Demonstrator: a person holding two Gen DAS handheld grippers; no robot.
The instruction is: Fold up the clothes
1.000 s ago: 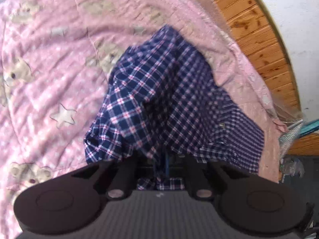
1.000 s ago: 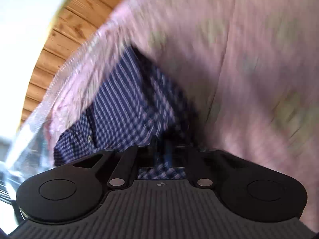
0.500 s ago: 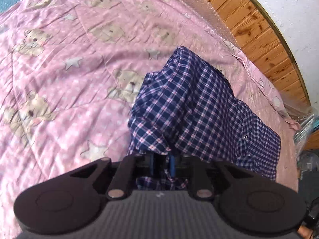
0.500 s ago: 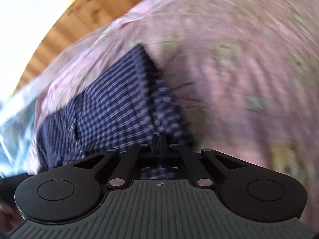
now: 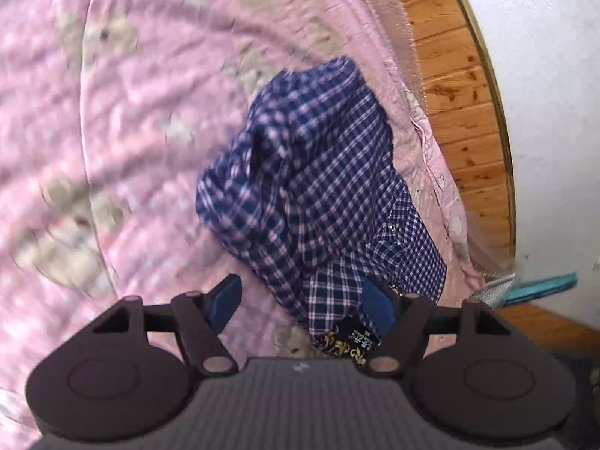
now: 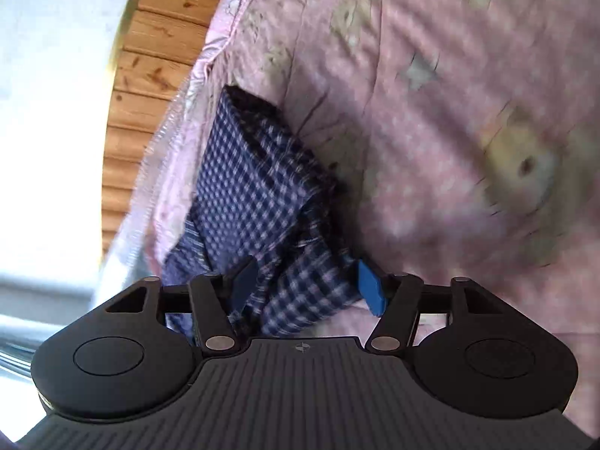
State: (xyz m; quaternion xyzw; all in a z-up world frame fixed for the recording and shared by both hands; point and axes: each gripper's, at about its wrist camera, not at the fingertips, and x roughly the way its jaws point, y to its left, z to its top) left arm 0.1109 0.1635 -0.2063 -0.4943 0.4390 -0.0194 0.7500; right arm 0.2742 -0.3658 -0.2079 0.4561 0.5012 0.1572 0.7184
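A navy plaid shirt (image 5: 318,191) lies bunched in a heap on the pink bedspread (image 5: 112,131), near the bed's edge. My left gripper (image 5: 303,300) is open, its blue pads spread wide, with the shirt's near end and its black label between the jaws but not pinched. In the right wrist view the same shirt (image 6: 258,195) lies folded over along the bedspread's edge. My right gripper (image 6: 307,285) is open too, and the shirt's near corner lies loose between its pads.
The pink bedspread (image 6: 450,112) with bear and star prints covers the bed. A wooden panel (image 5: 461,112) and a white wall (image 5: 543,112) run along the bed's edge. A teal object (image 5: 540,288) lies beyond that edge.
Both grippers were shut on the shirt and holding it up; now both have opened and the shirt has dropped onto the bedspread in a heap.
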